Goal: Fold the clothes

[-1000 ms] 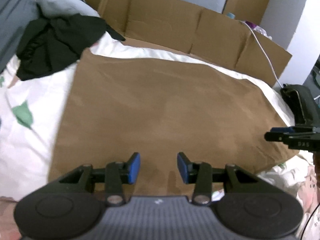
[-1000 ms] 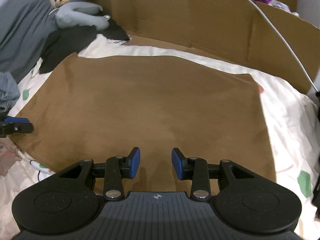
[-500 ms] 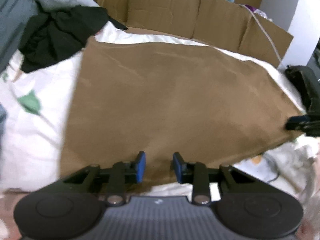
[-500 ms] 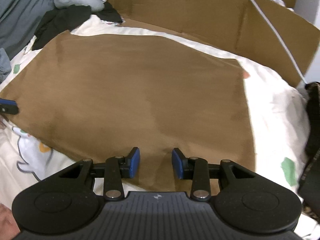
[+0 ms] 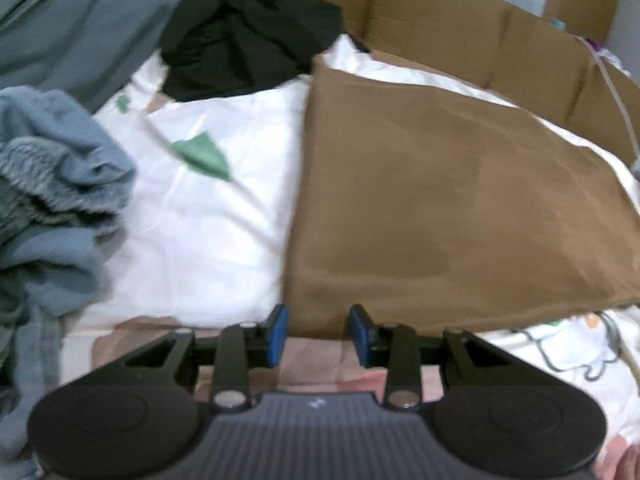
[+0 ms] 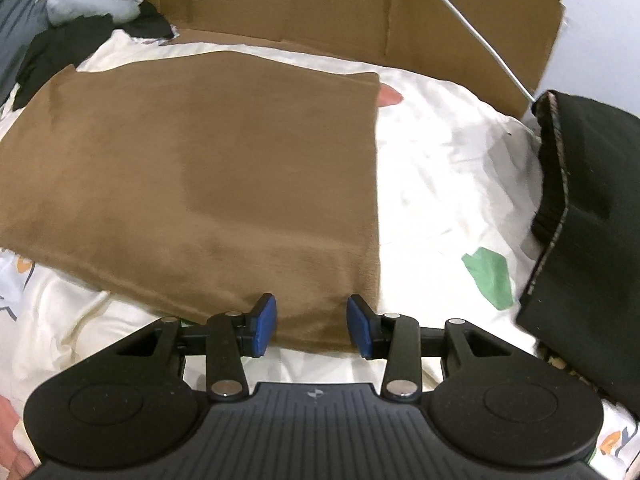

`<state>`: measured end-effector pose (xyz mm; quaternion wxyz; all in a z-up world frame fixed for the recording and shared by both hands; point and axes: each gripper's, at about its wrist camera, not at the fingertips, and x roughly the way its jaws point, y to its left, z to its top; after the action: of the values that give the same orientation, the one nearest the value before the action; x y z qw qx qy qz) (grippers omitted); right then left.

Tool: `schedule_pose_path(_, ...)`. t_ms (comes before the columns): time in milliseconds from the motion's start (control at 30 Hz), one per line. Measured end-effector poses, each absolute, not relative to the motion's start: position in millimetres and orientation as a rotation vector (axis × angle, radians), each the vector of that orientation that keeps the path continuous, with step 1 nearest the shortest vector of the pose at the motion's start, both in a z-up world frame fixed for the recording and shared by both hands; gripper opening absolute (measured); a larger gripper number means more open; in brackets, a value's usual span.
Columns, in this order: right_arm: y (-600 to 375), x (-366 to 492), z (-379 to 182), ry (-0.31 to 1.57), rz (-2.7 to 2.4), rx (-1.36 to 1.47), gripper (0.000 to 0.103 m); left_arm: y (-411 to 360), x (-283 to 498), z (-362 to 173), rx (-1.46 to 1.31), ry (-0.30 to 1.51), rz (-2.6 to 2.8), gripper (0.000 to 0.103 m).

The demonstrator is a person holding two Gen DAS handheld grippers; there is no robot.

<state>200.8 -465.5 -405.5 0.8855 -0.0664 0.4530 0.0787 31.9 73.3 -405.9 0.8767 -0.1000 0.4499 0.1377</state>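
A brown cloth (image 5: 460, 208) lies spread flat on the white patterned bed sheet (image 5: 200, 220). My left gripper (image 5: 318, 330) hovers at the cloth's near left corner. Its blue pads (image 5: 276, 330) stand apart, and only the cloth's edge shows past them. In the right wrist view the same brown cloth (image 6: 200, 168) fills the left and middle. My right gripper (image 6: 312, 326) is over its near right corner, the jaws opening. The corner shows between the pads (image 6: 360, 326), which do not press on it.
Crumpled black clothes (image 5: 248, 40) and a blue-grey fleece heap (image 5: 52, 184) lie to the left. A cardboard wall (image 6: 320, 4) runs along the far side with a white cable (image 6: 472, 28) over it. A folded black garment (image 6: 588, 208) sits at the right.
Both grippers have drawn back and apart, from over the cloth's near middle to its near corners, left one leftward, right one rightward. The left jaws have narrowed slightly. Neither gripper shows in the other's view now.
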Motion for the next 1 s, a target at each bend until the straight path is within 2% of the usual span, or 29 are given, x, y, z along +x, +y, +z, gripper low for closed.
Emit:
schedule_pose_path(233, -493, 189, -399, 0.961, 0.054, -0.061, 0.046, 86, 17, -394, -0.325, 0.903, 0.316, 0.038)
schedule_pose_path(467, -515, 185, -404, 0.995, 0.094, 0.356, 0.045, 98, 13, -399, -0.535, 0.865, 0.323, 0.041)
schedule_pose_path(767, -526, 186, -437, 1.025, 0.084, 0.682, 0.046, 112, 6, -423, -0.814, 0.819, 0.328, 0.046)
schedule_pose_path(933, -538, 185, -448, 0.995, 0.050, 0.858, 0.045, 130, -7, -443, -1.029, 0.763, 0.380, 0.044)
schedule_pose_path(1000, -542, 186, -451, 0.990, 0.046, 0.903, 0.035, 135, -10, -448, -1.090, 0.722, 0.386, 0.044)
